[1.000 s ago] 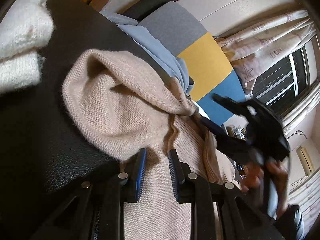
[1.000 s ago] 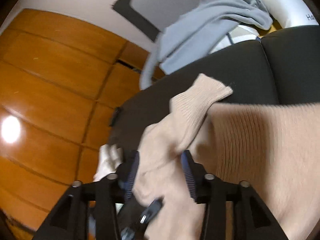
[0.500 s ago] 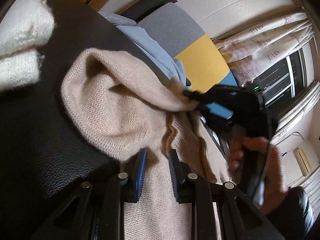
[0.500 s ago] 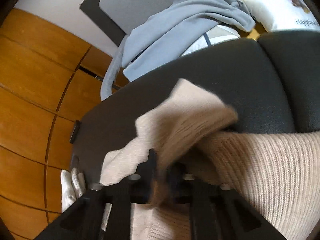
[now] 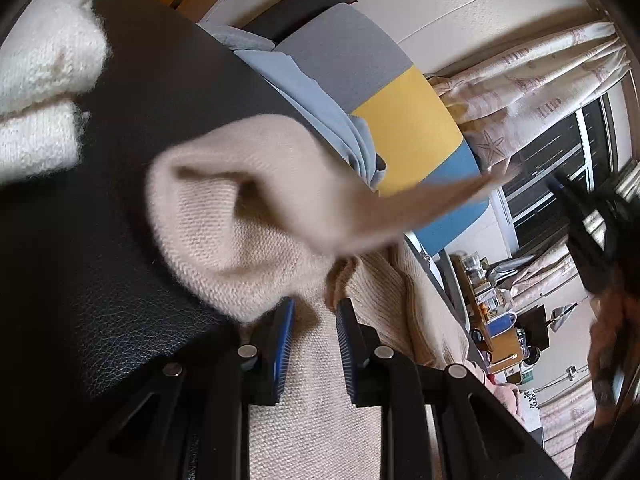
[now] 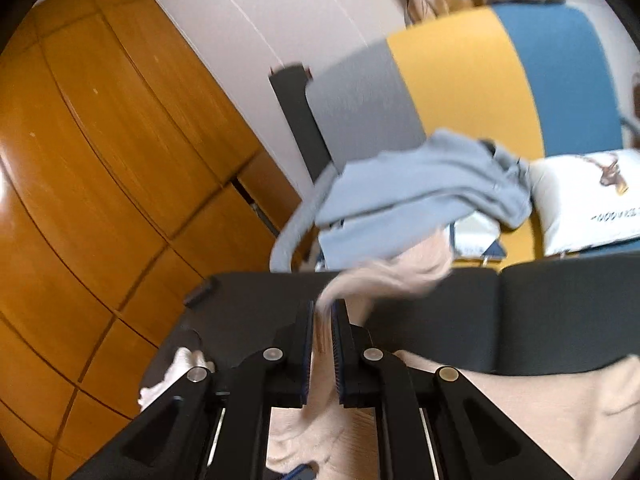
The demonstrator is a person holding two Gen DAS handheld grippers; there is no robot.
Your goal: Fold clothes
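Sweater point(image 6: 400, 272) sleeve clamped in right hand-held gripper point(image 6: 322, 320); left hand-held gripper point(image 5: 314, 316) parted.

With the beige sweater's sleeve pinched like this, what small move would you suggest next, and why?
Probably carry the sleeve across the sweater body: the right hand-held gripper is shut on it, lifted, while the left hand-held gripper pins the body.

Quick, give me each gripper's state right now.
Left gripper: open, fingers apart over the beige sweater, gripping nothing.
Right gripper: closed on a lifted part of the beige sweater.
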